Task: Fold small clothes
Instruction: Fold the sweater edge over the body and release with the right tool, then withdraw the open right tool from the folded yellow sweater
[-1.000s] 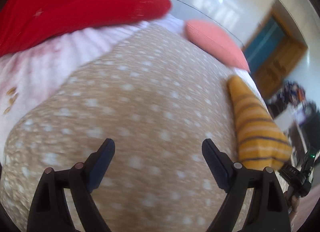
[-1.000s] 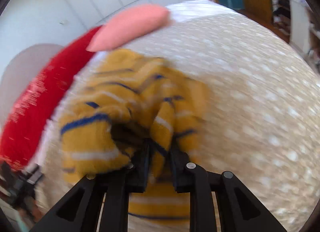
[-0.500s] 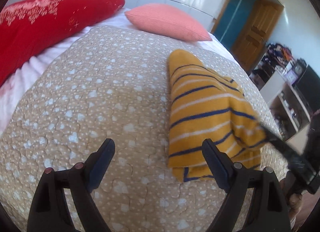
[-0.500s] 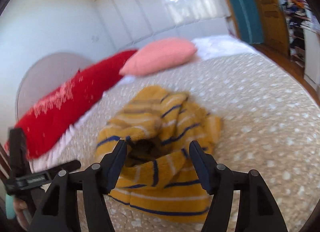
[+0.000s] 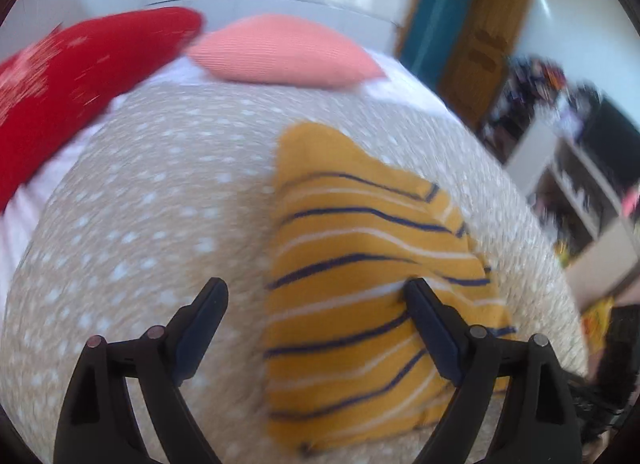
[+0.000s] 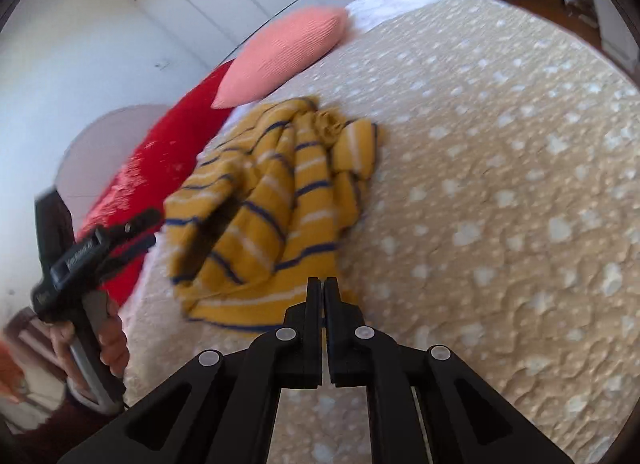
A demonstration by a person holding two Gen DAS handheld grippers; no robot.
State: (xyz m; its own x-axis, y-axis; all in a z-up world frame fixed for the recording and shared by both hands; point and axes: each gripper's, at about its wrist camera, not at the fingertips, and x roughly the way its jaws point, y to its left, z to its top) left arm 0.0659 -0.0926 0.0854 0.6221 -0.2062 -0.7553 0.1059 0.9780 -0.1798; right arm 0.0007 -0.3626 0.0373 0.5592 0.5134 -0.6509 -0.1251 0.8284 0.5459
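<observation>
We find only pale lettering on the dark body of the left gripper (image 6: 96, 252) in the right wrist view, too blurred for us to read, we make out no other text, label, brand, number or sign in either view

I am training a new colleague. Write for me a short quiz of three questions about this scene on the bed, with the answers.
1. True or false: the right gripper is clamped on the yellow striped garment.
2. Which pillow lies nearer the door? A the red pillow; B the pink pillow
3. Fill in: the left gripper is ____ and holds nothing.

Key: 1 false, it is shut on nothing, the garment lies beyond its tips; 2 B; 3 open.
</observation>
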